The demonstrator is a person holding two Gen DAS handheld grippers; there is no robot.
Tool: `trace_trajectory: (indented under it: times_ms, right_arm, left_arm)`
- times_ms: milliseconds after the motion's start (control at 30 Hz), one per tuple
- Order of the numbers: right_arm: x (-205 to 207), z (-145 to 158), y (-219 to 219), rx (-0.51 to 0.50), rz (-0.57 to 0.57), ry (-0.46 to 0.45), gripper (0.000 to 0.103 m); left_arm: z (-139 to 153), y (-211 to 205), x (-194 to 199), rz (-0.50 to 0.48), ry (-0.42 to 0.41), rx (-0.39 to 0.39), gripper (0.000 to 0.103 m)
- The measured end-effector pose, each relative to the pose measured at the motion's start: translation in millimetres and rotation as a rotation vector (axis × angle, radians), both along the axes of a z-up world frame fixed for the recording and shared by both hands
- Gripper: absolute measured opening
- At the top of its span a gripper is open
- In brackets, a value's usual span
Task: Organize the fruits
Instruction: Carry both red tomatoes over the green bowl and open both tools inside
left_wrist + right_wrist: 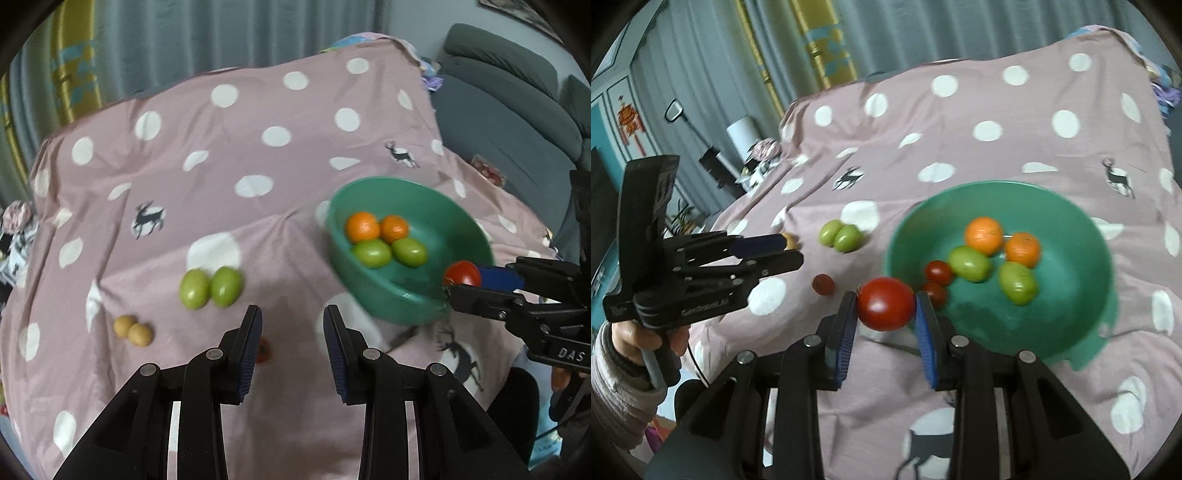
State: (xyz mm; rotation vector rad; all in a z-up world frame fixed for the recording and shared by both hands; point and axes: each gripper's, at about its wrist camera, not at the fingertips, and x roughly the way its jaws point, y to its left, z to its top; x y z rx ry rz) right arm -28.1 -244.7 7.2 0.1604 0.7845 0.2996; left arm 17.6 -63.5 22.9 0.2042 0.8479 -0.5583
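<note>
A: Where's the round red tomato point(885, 303)?
B: Clamped between the right gripper point(886, 314)'s blue pads, just outside the near-left rim of the green plastic bowl point(1071, 332).
A: And inside the bowl?
B: Two oranges point(983, 235), two green fruits point(969, 263), and what look like two small tomatoes point(938, 272); it's blurred.
A: The left gripper point(292, 325)?
B: Nearly closed, gripping nothing, above the near edge of the pink dotted cloth point(258, 147). The cloth's far half lies bare.

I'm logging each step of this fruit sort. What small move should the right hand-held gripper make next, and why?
Probably carry the red tomato, clamped in the right hand-held gripper, forward over the green bowl before releasing; it sits just outside the near rim.
</note>
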Motion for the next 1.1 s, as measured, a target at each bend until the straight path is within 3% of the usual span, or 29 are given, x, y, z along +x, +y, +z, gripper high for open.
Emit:
trace_trajectory:
  times_ms: [167,400,600,633,700,867,967,1100]
  right_arm:
    - [-8,1,-23,0.029,-0.054,-0.014,0.032]
    - [-7,-2,-18,0.064,-0.017,-0.025,0.032]
    - [1,-9,-3,0.093,0.030,-0.012,0.032]
    - [1,-9,-3,0.094,0.035,-0.012,0.032]
    - [1,-9,-3,0.095,0.037,-0.014,0.032]
    - [3,-9,-7,0.102,0.038,-0.016,0.032]
    - [4,-9,-9,0.109,0.036,-0.015,0.032]
    - [7,-11,-11,0.122,0.041,-0.017,0.032]
  left_arm:
    - [-4,-5,10,0.034,-0.025,0.031,0.035]
    - [-42,36,35,0.127,0.098,0.029,0.035]
    - [-75,19,47,0.104,0.161,0.059,0.035]
    - [-75,15,50,0.099,0.161,0.057,0.038]
    - [-77,7,58,0.089,0.168,0.043,0.058]
    - [-82,-12,80,0.080,0.176,0.035,0.060]
    - [-79,-15,90,0.087,0.135,0.029,0.060]
    - [-84,-19,101,0.074,0.175,0.023,0.060]
